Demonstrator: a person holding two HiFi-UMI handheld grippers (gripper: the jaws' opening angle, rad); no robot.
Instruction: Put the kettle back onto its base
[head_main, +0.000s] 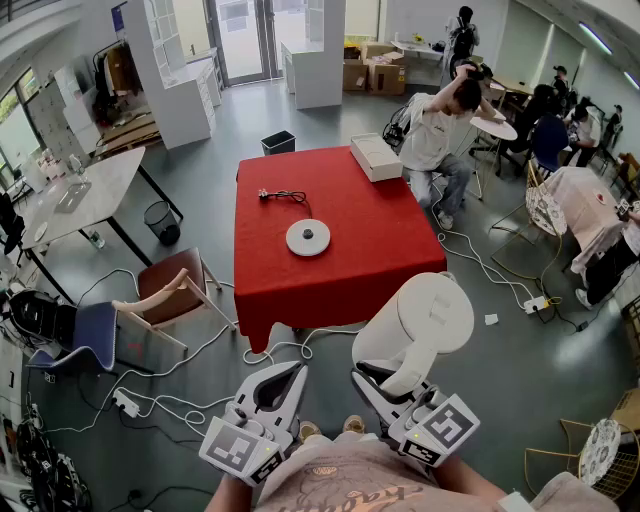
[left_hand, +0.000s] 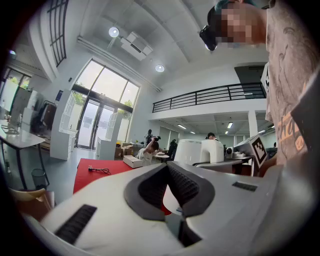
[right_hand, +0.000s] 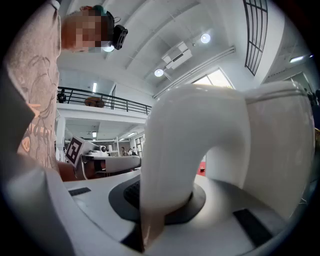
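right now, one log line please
left gripper: shut, empty | right gripper: shut on kettle | kettle: aloft, short of red table | base: bare

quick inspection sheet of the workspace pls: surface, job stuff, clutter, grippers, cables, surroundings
surface: table under a red cloth, mostly bare
job's things: kettle held in the air short of the table; base mid-table, nothing on it
clutter: white box at the far right corner
grippers: right gripper shut on the kettle's handle; left gripper shut, nothing in it
cables: black cord on the cloth beyond the base; white cables across the floor
surroundings: chairs left of the table, bin behind it, seated person past the box
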